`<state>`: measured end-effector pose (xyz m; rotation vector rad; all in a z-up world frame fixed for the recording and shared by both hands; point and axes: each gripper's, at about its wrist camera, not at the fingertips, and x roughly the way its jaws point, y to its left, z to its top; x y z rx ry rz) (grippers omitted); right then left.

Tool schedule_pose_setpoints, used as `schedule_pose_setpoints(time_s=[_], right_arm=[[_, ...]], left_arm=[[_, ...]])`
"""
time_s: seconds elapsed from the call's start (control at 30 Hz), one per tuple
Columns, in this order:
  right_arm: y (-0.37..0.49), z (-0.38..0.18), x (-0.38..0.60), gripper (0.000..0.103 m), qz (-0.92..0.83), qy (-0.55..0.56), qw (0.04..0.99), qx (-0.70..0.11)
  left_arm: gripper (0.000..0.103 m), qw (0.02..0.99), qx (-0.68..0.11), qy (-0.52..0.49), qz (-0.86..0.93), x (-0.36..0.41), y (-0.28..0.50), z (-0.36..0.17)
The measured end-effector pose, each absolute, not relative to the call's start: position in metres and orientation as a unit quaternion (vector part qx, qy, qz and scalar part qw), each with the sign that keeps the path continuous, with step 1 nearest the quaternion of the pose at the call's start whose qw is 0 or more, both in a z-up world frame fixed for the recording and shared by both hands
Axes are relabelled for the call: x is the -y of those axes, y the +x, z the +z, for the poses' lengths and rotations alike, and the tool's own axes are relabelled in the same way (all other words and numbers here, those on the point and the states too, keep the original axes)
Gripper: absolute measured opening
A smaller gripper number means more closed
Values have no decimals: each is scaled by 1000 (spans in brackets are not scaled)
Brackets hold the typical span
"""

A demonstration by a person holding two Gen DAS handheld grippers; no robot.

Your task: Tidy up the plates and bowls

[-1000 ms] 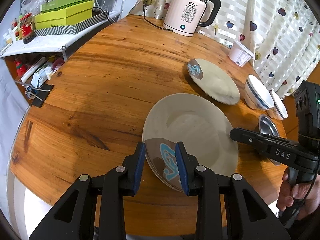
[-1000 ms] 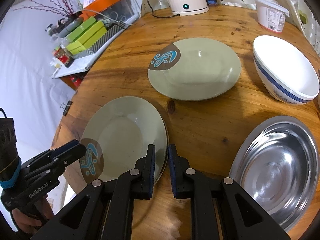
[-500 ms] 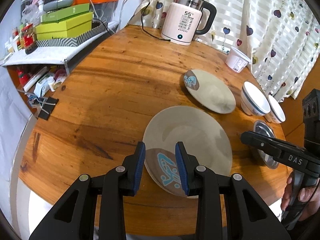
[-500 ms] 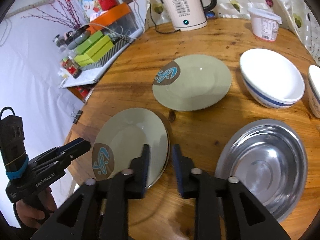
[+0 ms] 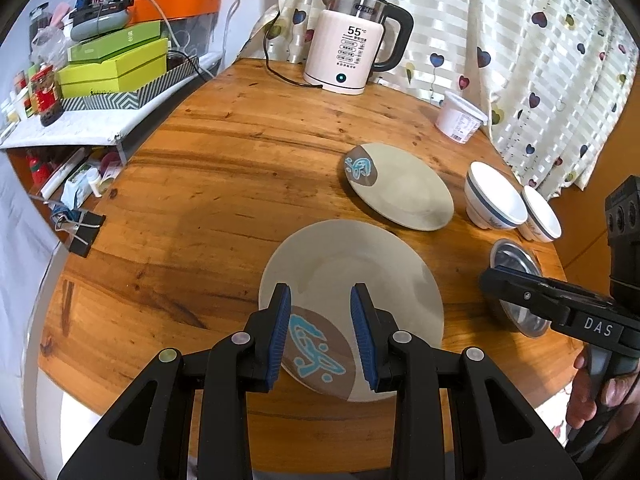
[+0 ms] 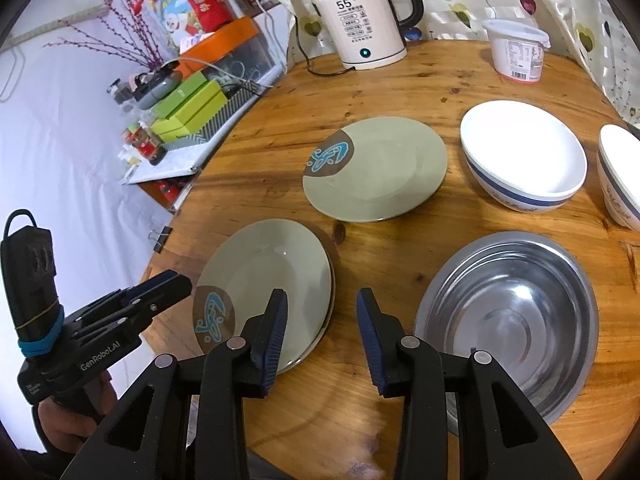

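Round wooden table (image 5: pixel 224 184), knotty and scuffed; kettle (image 5: pixel 352 54) at the far edge before a heart-print curtain (image 5: pixel 520 40), cluttered shelf (image 5: pixel 72 128) alongside. Stacked plates (image 6: pixel 268 280) lie near me, a single plate (image 6: pixel 380 168), two white bowls (image 6: pixel 520 156) and steel bowl (image 6: pixel 512 320) apart. My left gripper (image 5: pixel 320 324) hangs part-open, empty, over the stack; my right gripper (image 6: pixel 322 328) is opening, nothing between its pads.

At the far edge of your round wooden table (image 5: pixel 224 168) stands a cream electric kettle (image 5: pixel 352 40) with a black handle, its cord trailing off to the left. Toward the far right edge you have a white lidded tub (image 5: pixel 460 116). A binder clip (image 5: pixel 80 228) grips the left edge. Beyond that edge, green boxes (image 5: pixel 114 66) are stacked on a shelf. A heart-patterned curtain (image 5: pixel 540 40) hangs behind.
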<state>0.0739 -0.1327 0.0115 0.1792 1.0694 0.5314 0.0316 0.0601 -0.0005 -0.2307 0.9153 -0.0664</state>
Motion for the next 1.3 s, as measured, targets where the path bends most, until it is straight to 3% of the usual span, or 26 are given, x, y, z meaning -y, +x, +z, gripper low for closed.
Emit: schedule_pose_setpoints(time_s=[1.3], right_arm=[[106,15,160,35,196,123,832,-505]], left_arm=[[32,889,-443,-93,-75,-52,83,7]])
